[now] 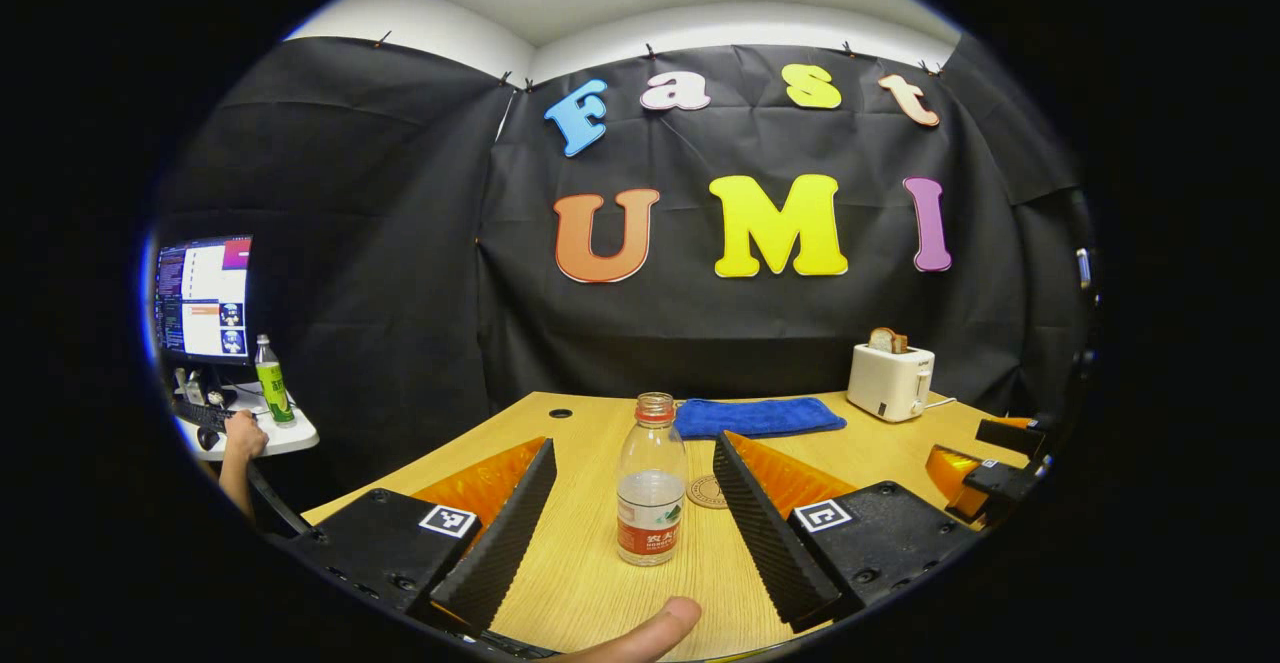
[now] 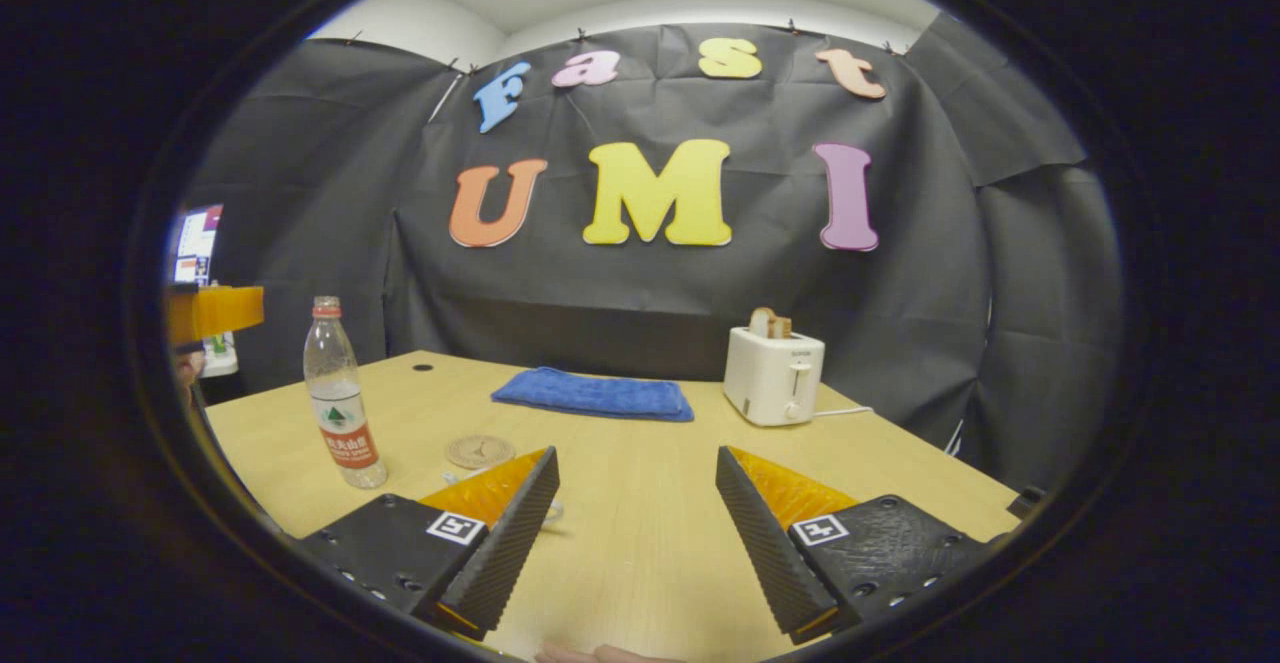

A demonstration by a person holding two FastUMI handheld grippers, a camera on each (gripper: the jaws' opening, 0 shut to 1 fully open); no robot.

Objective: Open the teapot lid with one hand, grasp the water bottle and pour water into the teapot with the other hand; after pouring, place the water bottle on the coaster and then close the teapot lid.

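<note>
A clear water bottle (image 1: 651, 488) with a red cap and red label stands upright on the wooden table (image 1: 590, 583), partly filled. In the left gripper view it sits in line with the gap of my left gripper (image 1: 634, 441), which is open, and neither finger touches it. A round brown coaster (image 1: 708, 492) lies just behind and right of it. The right gripper view has the bottle (image 2: 340, 408) at far left and the coaster (image 2: 480, 451) beside it. My right gripper (image 2: 636, 451) is open over bare table. A faint glassy shape (image 2: 552, 512) shows by its left finger; what it is I cannot tell.
A folded blue towel (image 1: 757, 416) and a white toaster (image 1: 890, 380) holding bread sit at the back of the table. The other gripper (image 1: 985, 473) hangs at the right edge. Off the table to the left are a monitor (image 1: 203, 298), a green bottle (image 1: 272, 381) and a person's hand (image 1: 243, 435).
</note>
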